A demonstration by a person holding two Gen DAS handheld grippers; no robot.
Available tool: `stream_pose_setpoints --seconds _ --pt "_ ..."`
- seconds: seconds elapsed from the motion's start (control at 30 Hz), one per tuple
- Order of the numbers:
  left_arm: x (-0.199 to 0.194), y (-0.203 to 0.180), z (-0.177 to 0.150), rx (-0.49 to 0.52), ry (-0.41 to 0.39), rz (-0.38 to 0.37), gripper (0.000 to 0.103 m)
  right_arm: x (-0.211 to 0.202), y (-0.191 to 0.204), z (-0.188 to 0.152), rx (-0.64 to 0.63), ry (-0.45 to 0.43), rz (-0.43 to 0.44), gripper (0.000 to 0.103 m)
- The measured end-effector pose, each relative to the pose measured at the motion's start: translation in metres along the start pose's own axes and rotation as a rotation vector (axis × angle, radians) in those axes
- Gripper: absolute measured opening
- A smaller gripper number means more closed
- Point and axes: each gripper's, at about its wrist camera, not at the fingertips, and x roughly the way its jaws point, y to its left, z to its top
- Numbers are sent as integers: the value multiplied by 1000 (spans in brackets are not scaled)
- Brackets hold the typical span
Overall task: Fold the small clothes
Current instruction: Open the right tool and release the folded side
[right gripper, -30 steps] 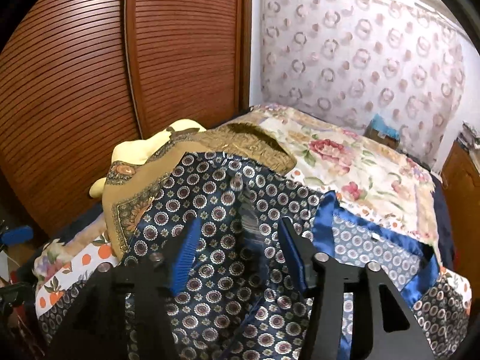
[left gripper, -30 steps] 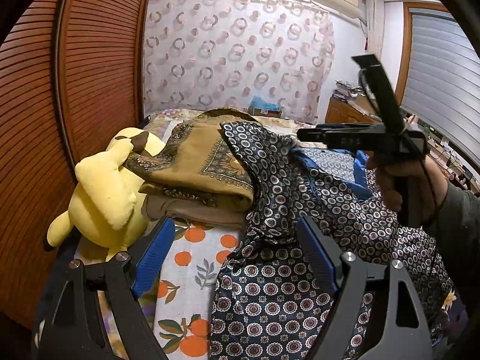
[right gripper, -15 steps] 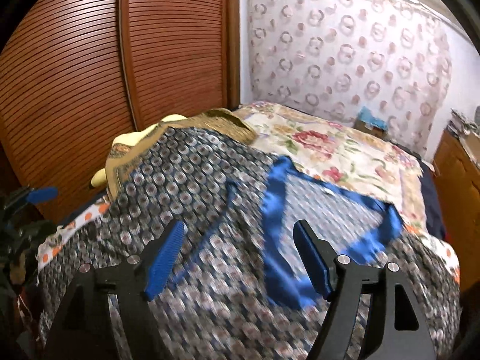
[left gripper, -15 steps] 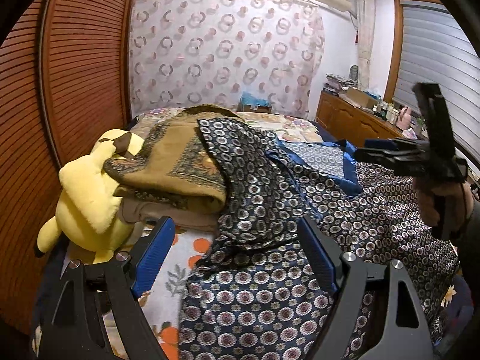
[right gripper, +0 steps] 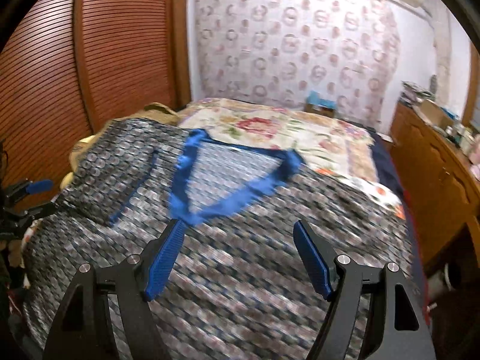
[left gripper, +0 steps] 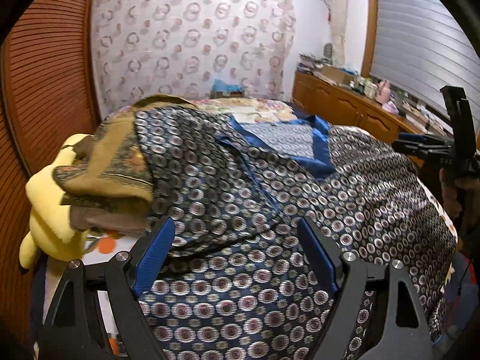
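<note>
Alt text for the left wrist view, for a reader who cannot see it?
A navy patterned garment with a blue collar lies spread on a bed, the open left gripper hovering over its near edge. A yellow plush toy and folded brown cloth sit left; the right gripper shows far right.

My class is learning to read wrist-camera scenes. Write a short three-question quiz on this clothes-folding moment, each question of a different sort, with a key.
1. True or false: the left gripper is clamped on the garment.
2. What colour is the garment's collar trim?
A. red
B. blue
C. white
3. Name the soft toy beside the folded clothes.

Key
1. False. Its jaws stand open above the cloth; the right gripper is open too, its jaws having just been opening with nothing gripped.
2. B.
3. A yellow plush, partly under the folded clothes.
</note>
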Motion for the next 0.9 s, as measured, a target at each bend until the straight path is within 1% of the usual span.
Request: stream_pose_setpoints --seconds 0.17,0.2,0.27,0.3,0.33,0.47,0.53,0.57,0.63,0.77,0.9 --pt "20 -17 -2 41 66 -42 84 -20 -47 -33 72 38 -73 77" --pt "24 -20 -2 43 79 -55 84 -21 -53 -36 83 45 -83 77" --pt "33 -25 -1 53 110 -76 84 -28 -73 -49 109 58 -130 77" --pt "37 -28 0 61 120 -82 84 -29 -81 -51 124 65 -145 77" --pt "41 -32 1 73 134 -85 84 -27 -85 -46 142 74 -158 77" --pt "58 -50 5 126 166 -89 84 -28 -114 -55 214 96 -211 77" --pt "64 -55 7 142 177 -93 84 -26 -125 -57 253 105 -218 76" --pt "67 -57 8 149 183 -94 84 -25 -130 -58 269 112 -219 73" --pt "71 -60 10 159 193 -94 84 -19 -134 -58 295 125 -219 71" --pt "80 -65 10 168 219 -92 84 -16 -144 -58 342 123 -204 70" --pt "91 -70 6 187 253 -89 86 -16 -152 -57 353 129 -203 69"
